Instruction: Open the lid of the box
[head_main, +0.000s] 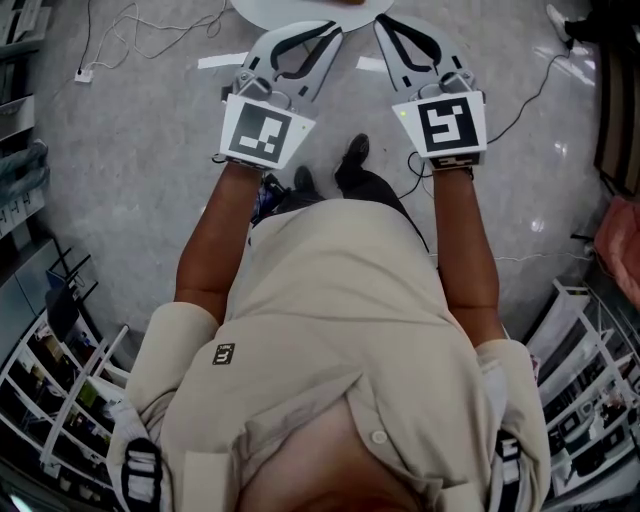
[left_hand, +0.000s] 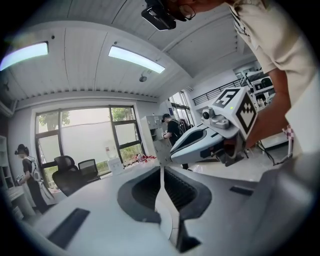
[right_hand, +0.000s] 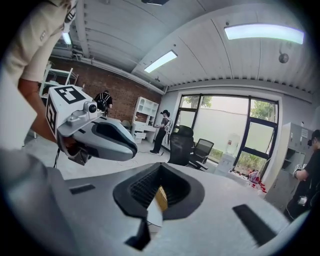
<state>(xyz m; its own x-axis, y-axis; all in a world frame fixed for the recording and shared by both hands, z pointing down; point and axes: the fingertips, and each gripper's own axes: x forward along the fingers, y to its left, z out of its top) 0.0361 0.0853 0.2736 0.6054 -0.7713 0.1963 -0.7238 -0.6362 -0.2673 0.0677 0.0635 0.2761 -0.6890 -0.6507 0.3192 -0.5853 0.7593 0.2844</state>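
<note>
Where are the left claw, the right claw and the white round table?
left claw (left_hand: 161, 170): left gripper view, where its two closed tips meet.
right claw (right_hand: 160, 168): right gripper view, where its two closed tips meet.
white round table (head_main: 290, 8): head view, bare top near its edge.

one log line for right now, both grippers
left gripper: shut, empty | right gripper: shut, empty | box: not in view

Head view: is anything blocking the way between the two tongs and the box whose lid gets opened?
No box shows in any view, so that cannot be judged. The left tongs and right tongs, both shut, point toward the edge of a white table.
</note>
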